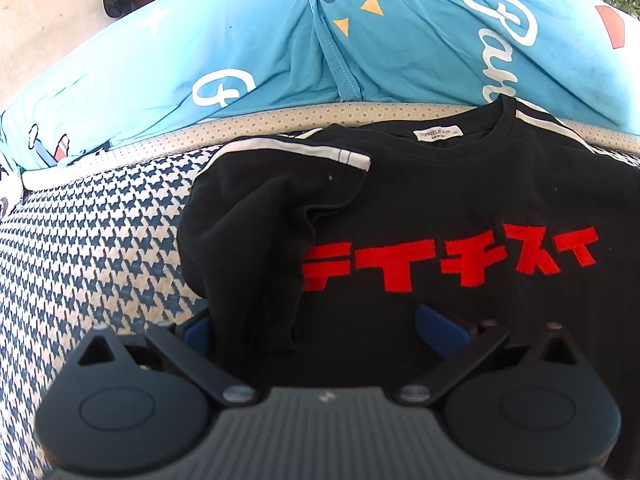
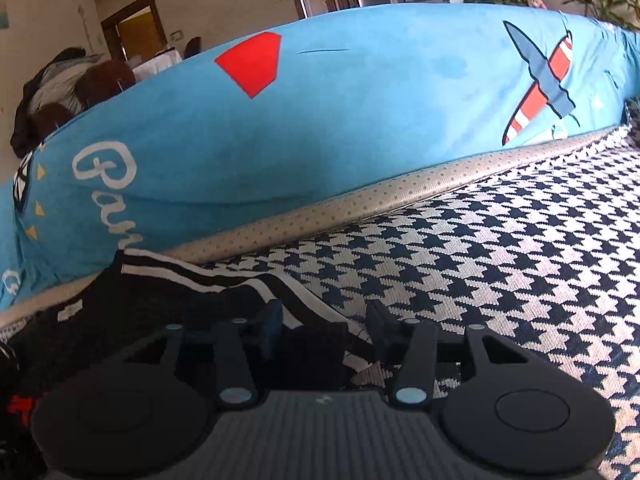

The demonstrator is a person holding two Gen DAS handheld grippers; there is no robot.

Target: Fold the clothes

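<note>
A black T-shirt with red characters and white shoulder stripes lies face up on the houndstooth cover. Its left sleeve is folded in over the body. My left gripper hovers at the shirt's lower part, jaws wide open around the folded edge, blue pads clear of the cloth. In the right wrist view the other striped sleeve lies flat. My right gripper sits over the sleeve's end, jaws apart, with the cloth between the fingers but not pinched.
The houndstooth cover stretches to the right of the shirt. A beige dotted border runs behind it. A large blue printed cushion rises at the back. Dark chairs and clothing stand beyond, at the left.
</note>
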